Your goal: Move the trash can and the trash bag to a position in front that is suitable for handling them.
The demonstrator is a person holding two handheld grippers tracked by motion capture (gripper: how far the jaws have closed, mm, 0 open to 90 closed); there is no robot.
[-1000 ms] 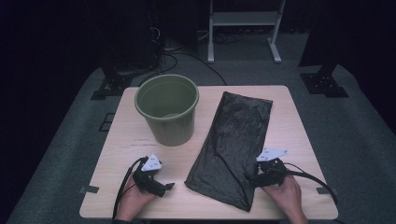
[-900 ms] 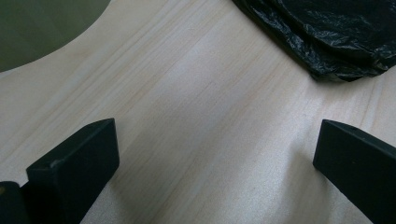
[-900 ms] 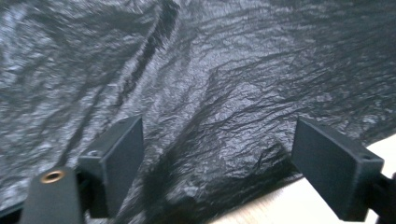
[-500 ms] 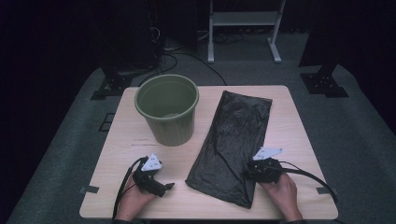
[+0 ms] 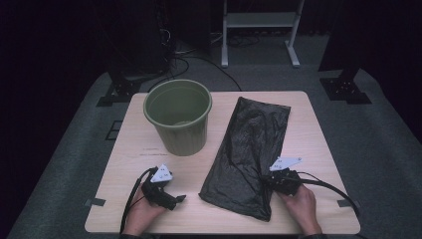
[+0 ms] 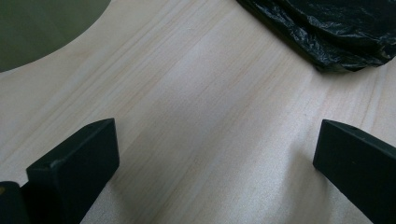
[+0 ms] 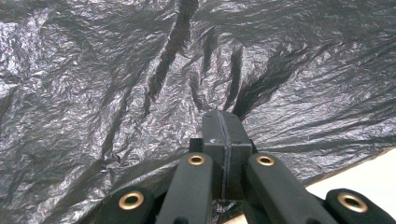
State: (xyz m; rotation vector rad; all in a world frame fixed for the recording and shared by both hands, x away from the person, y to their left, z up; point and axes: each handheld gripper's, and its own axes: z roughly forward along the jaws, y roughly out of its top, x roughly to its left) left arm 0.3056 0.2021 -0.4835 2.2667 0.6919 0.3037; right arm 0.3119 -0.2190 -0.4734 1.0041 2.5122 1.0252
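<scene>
A black plastic bag [image 5: 254, 144] lies flat along the right half of the wooden table [image 5: 323, 134]. My right gripper [image 5: 266, 180] sits at the bag's near right edge. Its jaws have just been closing and now pinch the crinkled film, which puckers into folds at the tips [image 7: 222, 119]. The bag [image 7: 116, 70] spreads out ahead of them. A green bucket [image 5: 177, 117] stands upright and empty at the back left. My left gripper [image 5: 176, 200] rests near the front left edge, open [image 6: 219, 154], with bare wood between its jaws. The bag's corner [image 6: 336, 32] lies ahead of them.
The bucket's wall [image 6: 37, 28] shows at the far left in the left gripper view. Behind the table stand a white frame [image 5: 259, 20], black stand bases [image 5: 343, 87] and floor cables [image 5: 184, 55]. Grey carpet surrounds the table.
The right gripper's jaws have closed onto the near edge of the bag, and the film there has gathered slightly. The left gripper, bucket and both hands have stayed where they were.
</scene>
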